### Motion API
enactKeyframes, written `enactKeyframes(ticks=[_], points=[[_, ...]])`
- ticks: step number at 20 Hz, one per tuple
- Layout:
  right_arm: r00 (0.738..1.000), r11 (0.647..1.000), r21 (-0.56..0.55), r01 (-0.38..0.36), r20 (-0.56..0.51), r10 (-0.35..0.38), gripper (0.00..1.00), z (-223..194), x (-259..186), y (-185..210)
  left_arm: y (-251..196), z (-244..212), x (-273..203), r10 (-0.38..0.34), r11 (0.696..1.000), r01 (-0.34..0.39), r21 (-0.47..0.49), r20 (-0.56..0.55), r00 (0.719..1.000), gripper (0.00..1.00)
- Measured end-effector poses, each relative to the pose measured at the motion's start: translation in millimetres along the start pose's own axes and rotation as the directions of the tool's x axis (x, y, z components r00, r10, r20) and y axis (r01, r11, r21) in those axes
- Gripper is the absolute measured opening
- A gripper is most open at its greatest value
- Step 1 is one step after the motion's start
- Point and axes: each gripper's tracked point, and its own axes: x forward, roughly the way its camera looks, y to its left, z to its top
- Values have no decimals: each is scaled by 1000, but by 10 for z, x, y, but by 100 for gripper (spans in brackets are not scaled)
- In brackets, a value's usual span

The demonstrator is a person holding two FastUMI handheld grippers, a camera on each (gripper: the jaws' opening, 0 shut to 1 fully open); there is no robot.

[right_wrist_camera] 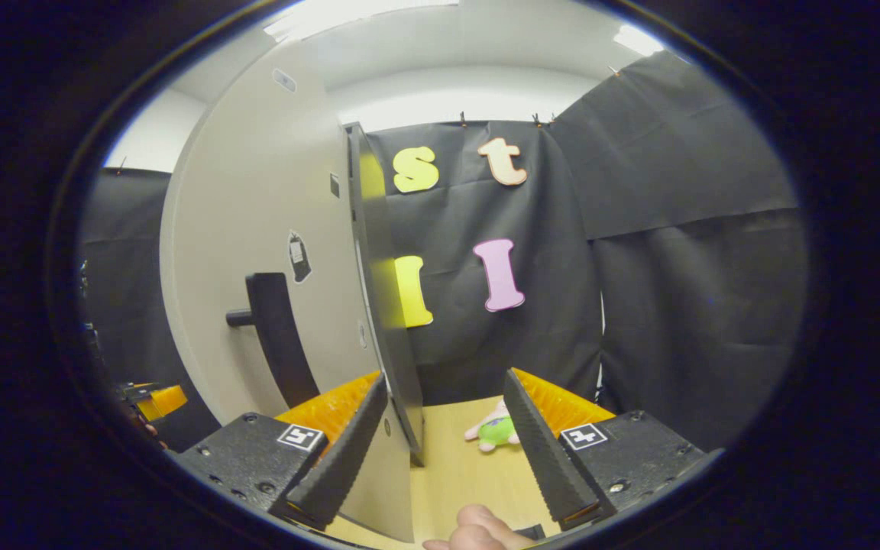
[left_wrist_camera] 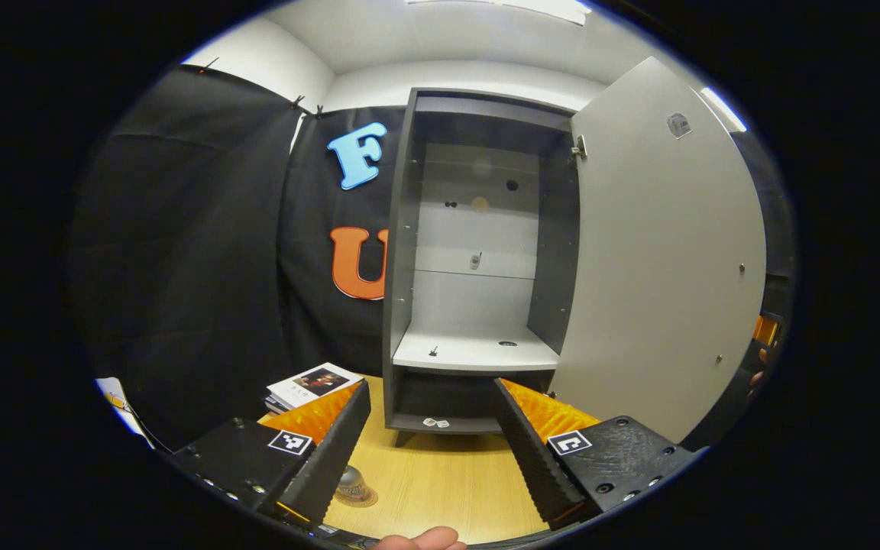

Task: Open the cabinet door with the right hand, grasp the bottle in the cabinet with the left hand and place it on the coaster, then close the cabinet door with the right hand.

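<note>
The grey cabinet (left_wrist_camera: 409,229) stands open on the wooden table, its pale shelves bare. Its door (left_wrist_camera: 661,252) is swung wide to the right. My left gripper (left_wrist_camera: 432,386) is open in front of the cabinet with nothing between its fingers. Low beside its left finger, the bottle (left_wrist_camera: 350,481) shows its silvery top and stands on a brown coaster (left_wrist_camera: 360,500), partly hidden by that finger. In the right gripper view the door's outer face carries a dark handle (right_wrist_camera: 276,336). My right gripper (right_wrist_camera: 446,378) is open, with the door's free edge (right_wrist_camera: 383,305) between its fingers, close to the left one.
A stack of magazines (left_wrist_camera: 310,384) lies on the table left of the cabinet. A small green and pink plush toy (right_wrist_camera: 495,434) lies on the table (right_wrist_camera: 455,473) beyond the door's edge. Black cloth walls close the booth all round.
</note>
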Motion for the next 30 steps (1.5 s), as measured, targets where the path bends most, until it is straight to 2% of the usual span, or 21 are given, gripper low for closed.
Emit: enactKeyframes(ticks=[3,4,5,6,7,10,12,13,15,17,19,20,22,24,25,30], points=[[995,996,-40,78,63,-75,93,49,-74,-4,25,12,170,-59,998,59,-1,11,998,96],[992,994,-42,102,80,-99,96,61,-84,3,6,16,228,-99,995,99,-5,20,995,96],[989,992,-31,121,87,-118,92,47,-96,21,-65,28,268,-159,987,160,-12,30,987,96],[988,991,-12,132,86,-130,96,15,-93,53,-103,43,283,-202,979,203,-18,42,978,95],[988,991,12,134,77,-135,95,-16,-108,102,-110,62,294,-230,973,232,-16,56,971,95],[990,989,81,126,56,-131,95,-93,-115,278,-140,4,417,-289,957,288,21,67,955,95],[994,992,79,97,41,-101,95,-113,-93,473,-167,-20,514,-300,954,299,31,73,951,95],[996,992,93,84,18,-86,92,-152,-89,573,-212,-8,551,-317,948,316,26,83,945,95],[999,991,125,41,-31,-37,95,-250,-52,794,-349,-8,618,-372,928,372,14,81,925,95],[998,990,140,7,-60,1,92,-290,-25,980,-272,7,660,-349,937,349,-1,70,935,95],[1000,991,137,1,-20,2,95,-216,21,1082,-198,60,714,-332,943,333,1,74,940,95],[1000,990,140,-13,-3,14,91,-180,62,1157,-107,61,741,-301,954,301,11,74,951,95],[999,989,141,-45,-3,46,91,-205,172,1265,52,-8,810,-247,969,246,30,48,968,95],[995,983,159,-95,-11,98,92,-204,253,1391,125,-29,813,-218,976,217,23,42,975,95],[992,980,162,-120,-16,124,96,-226,267,1465,173,-13,799,-202,979,201,18,45,978,95],[982,976,114,-188,27,186,97,-185,408,1709,431,-24,679,-110,994,109,31,46,993,95]])
